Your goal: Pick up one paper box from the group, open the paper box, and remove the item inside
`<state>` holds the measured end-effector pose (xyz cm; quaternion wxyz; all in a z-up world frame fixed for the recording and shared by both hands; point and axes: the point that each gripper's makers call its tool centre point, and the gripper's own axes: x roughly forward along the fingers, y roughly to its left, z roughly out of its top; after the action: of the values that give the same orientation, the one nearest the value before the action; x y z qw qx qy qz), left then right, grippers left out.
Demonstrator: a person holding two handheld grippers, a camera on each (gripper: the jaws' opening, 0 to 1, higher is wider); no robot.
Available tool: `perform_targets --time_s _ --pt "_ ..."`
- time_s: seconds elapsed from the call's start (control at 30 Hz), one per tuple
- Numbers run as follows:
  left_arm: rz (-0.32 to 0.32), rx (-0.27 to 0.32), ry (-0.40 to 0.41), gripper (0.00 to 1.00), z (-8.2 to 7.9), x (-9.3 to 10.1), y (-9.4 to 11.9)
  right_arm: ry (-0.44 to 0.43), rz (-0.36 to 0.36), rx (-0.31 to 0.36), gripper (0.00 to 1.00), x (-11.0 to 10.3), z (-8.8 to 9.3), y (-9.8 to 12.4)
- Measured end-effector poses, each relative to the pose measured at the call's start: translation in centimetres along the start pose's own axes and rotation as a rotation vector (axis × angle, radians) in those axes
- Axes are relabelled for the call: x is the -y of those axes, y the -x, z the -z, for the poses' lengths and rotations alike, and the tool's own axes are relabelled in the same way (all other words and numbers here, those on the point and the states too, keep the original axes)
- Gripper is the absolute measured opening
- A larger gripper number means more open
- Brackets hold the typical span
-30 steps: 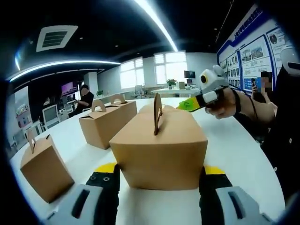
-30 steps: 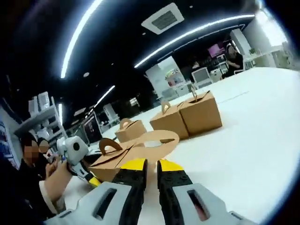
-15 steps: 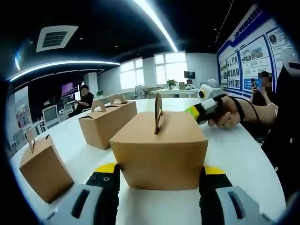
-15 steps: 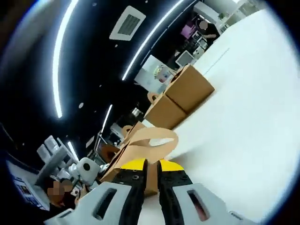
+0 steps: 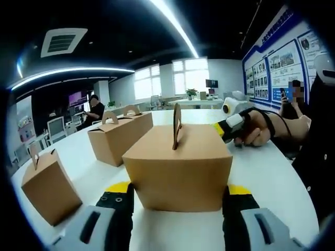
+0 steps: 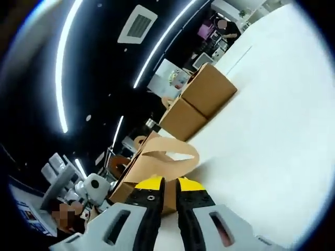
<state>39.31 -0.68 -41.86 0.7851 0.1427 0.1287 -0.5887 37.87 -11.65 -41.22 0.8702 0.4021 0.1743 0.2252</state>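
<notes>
Box [image 5: 178, 167] of brown paper sits at the centre of the left gripper view on the white table [image 5: 267, 172], between the wide-open jaws of the left gripper [image 5: 178, 201], whose yellow-tipped fingers [image 5: 118, 196] flank its lower corners; whether they touch it cannot be told. In the right gripper view the right gripper [image 6: 163, 184] at bottom centre has its jaws closed to a narrow slit on the box's looped handle [image 6: 170, 151]. 3 more boxes stand left of centre in the left gripper view: a pair [image 5: 118, 136] behind and 1 [image 5: 49, 185] at lower left.
</notes>
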Motion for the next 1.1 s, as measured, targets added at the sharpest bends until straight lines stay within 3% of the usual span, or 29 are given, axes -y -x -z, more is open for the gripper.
perform_targets --time_s 0.17,0.4,0.63,0.8,0.93,1.1 --pt "-0.001 0.000 0.001 0.69 -0.1 0.1 -0.1 -0.005 0.003 0.015 0.11 0.2 -0.5 0.6" --pt "-0.007 -0.007 0.008 0.68 0.0 0.0 0.0 0.009 -0.007 0.069 0.11 -0.5 -2.6 2.0" --pt "-0.027 -0.004 0.022 0.65 0.1 -0.1 0.6 0.024 -0.064 0.117 0.13 -2.8 -4.0 3.5" --pt "-0.052 0.004 0.040 0.65 0.1 0.2 1.7 0.118 -0.094 0.112 0.18 -4.3 -3.8 4.2" --pt "-0.140 0.023 0.079 0.62 -0.2 0.0 3.1 0.231 -0.083 0.092 0.23 -5.0 -2.9 4.3" --pt "-0.258 0.074 0.146 0.61 -1.1 0.6 4.7 0.275 -0.102 0.073 0.31 -6.2 -2.3 3.2"
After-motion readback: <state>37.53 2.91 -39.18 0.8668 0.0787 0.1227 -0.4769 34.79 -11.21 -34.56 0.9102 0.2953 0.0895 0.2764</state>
